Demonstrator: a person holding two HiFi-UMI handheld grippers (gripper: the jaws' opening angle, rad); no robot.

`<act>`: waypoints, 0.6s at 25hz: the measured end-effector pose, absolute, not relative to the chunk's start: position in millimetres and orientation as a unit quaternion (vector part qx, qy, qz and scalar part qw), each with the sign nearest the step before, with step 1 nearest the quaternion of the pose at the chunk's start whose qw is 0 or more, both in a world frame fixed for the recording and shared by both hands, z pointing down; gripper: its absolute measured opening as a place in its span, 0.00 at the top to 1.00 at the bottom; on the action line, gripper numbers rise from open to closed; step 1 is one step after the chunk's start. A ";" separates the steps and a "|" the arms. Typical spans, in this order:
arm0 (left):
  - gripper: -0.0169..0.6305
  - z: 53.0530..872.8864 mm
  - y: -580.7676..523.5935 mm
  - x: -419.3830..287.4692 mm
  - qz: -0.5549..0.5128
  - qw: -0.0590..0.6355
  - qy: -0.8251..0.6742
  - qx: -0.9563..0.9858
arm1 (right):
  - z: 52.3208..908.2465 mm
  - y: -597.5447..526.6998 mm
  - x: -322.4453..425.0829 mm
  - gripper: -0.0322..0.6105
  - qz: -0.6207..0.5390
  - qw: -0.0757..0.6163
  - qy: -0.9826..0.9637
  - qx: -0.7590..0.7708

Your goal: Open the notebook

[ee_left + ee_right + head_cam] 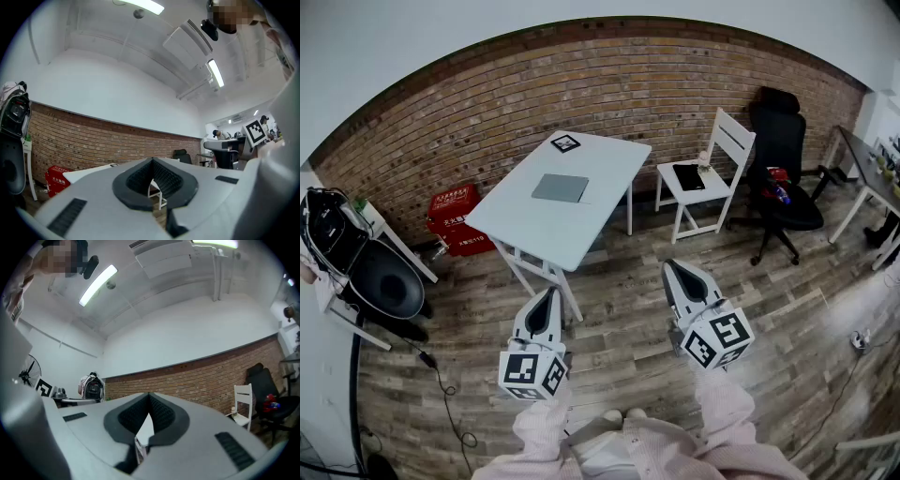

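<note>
The notebook lay closed on the white table, upper centre of the head view, well apart from both claws. The left gripper and right gripper sat lower centre, jaws pressed together on nothing; the approach had seemingly not begun.

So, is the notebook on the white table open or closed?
Closed. The notebook lies flat on the white table as one grey slab; no pages show.

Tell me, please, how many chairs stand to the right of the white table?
2. A white chair stands just beside the table; a black office chair stands further right, near the brick wall. Others may be hidden beyond the frame.
</note>
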State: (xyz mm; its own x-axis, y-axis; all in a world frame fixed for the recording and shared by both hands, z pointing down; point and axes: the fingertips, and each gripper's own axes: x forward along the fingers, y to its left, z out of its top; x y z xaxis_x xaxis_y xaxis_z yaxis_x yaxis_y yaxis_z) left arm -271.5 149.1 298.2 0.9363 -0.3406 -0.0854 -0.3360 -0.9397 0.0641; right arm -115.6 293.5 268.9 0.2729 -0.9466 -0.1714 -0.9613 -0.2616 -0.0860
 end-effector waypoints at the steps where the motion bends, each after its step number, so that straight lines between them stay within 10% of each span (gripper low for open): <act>1: 0.99 299.3 149.1 -270.8 -0.046 0.026 -0.173 0.984 | 270.9 293.9 -113.7 0.95 0.040 0.087 0.601 -0.793; 15: 0.99 318.9 165.2 -246.2 -0.028 0.043 -0.183 0.982 | 295.1 297.0 -72.4 0.94 0.018 0.072 0.602 -0.795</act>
